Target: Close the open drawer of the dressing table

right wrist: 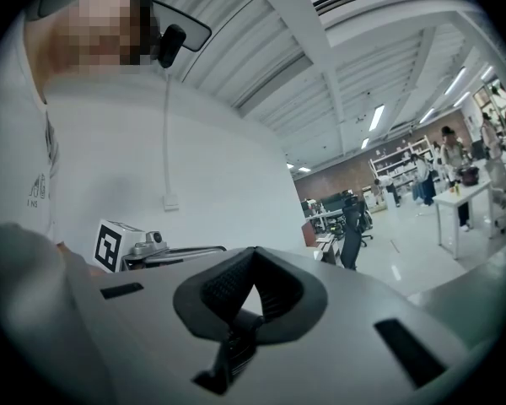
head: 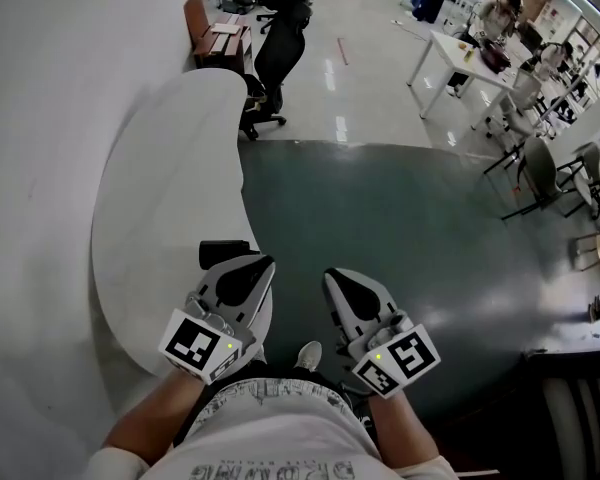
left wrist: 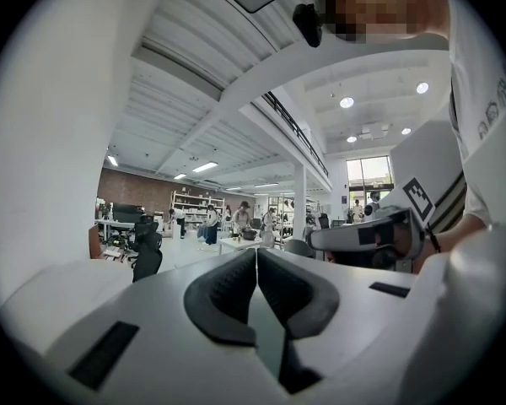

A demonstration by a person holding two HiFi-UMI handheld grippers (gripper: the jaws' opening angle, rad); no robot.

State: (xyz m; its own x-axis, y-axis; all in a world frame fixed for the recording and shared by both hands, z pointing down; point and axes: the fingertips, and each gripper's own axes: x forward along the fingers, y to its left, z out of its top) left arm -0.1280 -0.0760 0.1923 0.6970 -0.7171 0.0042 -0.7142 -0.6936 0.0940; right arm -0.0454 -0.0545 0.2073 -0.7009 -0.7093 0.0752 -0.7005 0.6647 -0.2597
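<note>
Dark green floor spreads ahead, and the white table with a rounded edge stands against the wall at left, just ahead of the left hand-held gripper; its drawer cannot be made out. That one and the right hand-held gripper sit side by side near the body, jaws together on nothing.

Table on the left beside a wall, chair behind it, desk far right. Left gripper and right gripper side by side, nearest.
</note>
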